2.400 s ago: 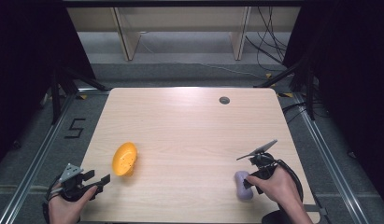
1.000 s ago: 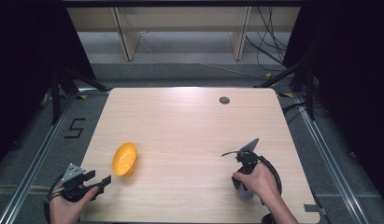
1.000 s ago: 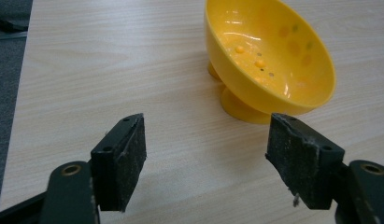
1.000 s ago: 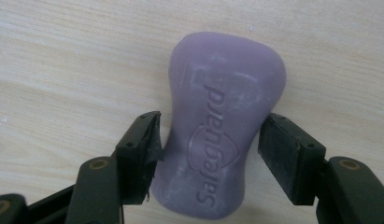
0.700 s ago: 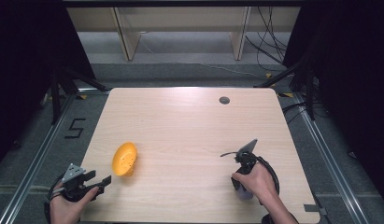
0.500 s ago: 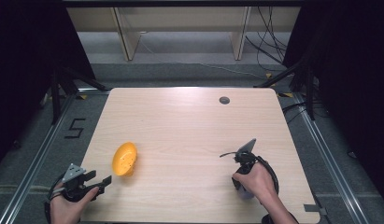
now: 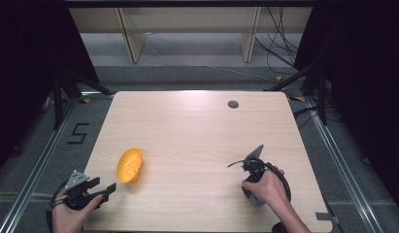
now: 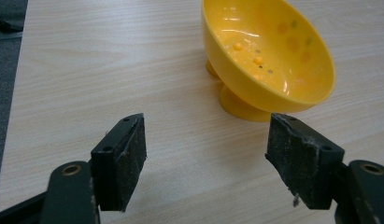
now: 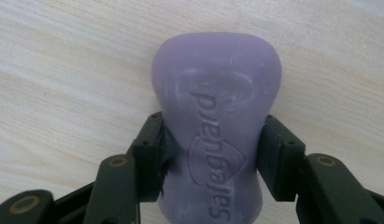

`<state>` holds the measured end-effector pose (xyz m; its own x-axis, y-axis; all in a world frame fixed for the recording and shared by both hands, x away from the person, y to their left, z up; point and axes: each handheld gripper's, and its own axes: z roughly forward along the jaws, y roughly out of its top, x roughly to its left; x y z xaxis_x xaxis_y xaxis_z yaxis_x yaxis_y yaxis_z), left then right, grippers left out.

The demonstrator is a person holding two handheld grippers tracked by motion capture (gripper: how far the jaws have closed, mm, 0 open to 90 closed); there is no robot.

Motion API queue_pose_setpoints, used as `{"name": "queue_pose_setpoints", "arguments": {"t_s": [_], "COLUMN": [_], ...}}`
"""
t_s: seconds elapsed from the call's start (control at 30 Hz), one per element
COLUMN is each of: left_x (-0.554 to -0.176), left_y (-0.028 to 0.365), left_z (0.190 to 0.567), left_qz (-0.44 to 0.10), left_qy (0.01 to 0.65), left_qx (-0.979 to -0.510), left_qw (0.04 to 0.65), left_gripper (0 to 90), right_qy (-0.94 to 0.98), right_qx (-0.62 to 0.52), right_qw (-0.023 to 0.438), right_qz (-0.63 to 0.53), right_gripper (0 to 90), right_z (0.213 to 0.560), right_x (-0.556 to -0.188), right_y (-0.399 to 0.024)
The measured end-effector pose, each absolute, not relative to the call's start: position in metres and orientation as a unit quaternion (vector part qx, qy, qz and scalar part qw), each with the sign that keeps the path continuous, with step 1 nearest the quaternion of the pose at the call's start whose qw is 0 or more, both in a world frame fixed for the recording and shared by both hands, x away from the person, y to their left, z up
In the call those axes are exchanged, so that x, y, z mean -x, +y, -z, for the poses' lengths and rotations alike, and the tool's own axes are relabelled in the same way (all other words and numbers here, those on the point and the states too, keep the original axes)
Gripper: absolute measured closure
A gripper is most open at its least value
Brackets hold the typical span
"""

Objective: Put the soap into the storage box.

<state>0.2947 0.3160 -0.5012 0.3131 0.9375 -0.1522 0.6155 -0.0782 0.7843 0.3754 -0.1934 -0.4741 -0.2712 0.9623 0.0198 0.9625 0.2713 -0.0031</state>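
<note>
A purple soap bar (image 9: 217, 107) with raised lettering lies on the wooden table (image 7: 197, 131) near its front right. My right gripper (image 9: 213, 158) is shut on the bar; its jaws have just been closing and now press both sides. In the high view a hand covers the right gripper (image 7: 251, 190), which points down at the soap bar (image 7: 256, 199). A yellow footed bowl (image 7: 129, 165) lies tipped on its side at the front left. My left gripper (image 7: 108, 189) sits just short of it, open. In the left gripper view the bowl (image 8: 269, 60) is beyond the left gripper (image 8: 208, 158).
A small dark round grommet (image 7: 233, 104) sits in the table's far right part. Metal floor rails run along both sides of the table, and wooden shelf legs (image 7: 128, 41) stand behind it. The table's front edge is close under both hands.
Since the earliest frame the right hand has shifted left and now covers the purple soap bar. It has held still over the last second. The left hand and bowl have not moved.
</note>
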Motion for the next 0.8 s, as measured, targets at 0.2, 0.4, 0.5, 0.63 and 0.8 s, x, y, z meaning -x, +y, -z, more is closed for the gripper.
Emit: {"name": "queue_pose_setpoints", "arguments": {"t_s": [0.2,0.4,0.5,0.63,0.8], "left_x": [-0.294,-0.294,-0.295,-0.294,-0.294], "left_y": [0.316,0.315,0.315,0.315,0.315], "left_z": [0.501,0.501,0.502,0.501,0.501], "left_qz": [-0.204,-0.203,-0.202,-0.204,-0.204], "left_qy": [0.551,0.550,0.547,0.549,0.548], "left_qx": [-0.708,-0.705,-0.707,-0.709,-0.708], "left_qw": [0.393,0.399,0.399,0.393,0.397], "left_gripper": [28.1,28.1,28.1,28.1,28.1], "right_qy": [-0.823,-0.832,-0.844,-0.856,-0.868], "right_qx": [0.567,0.554,0.535,0.513,0.489], "right_qw": [-0.001,-0.014,-0.029,-0.046,-0.074], "right_qz": [0.013,0.022,0.028,0.036,0.052], "right_gripper": [50.3,50.3,50.3,50.3,50.3], "right_z": [0.472,0.468,0.467,0.464,0.459], "right_x": [-0.374,-0.367,-0.366,-0.360,-0.353], "right_y": [-0.197,-0.196,-0.197,-0.194,-0.191]}}
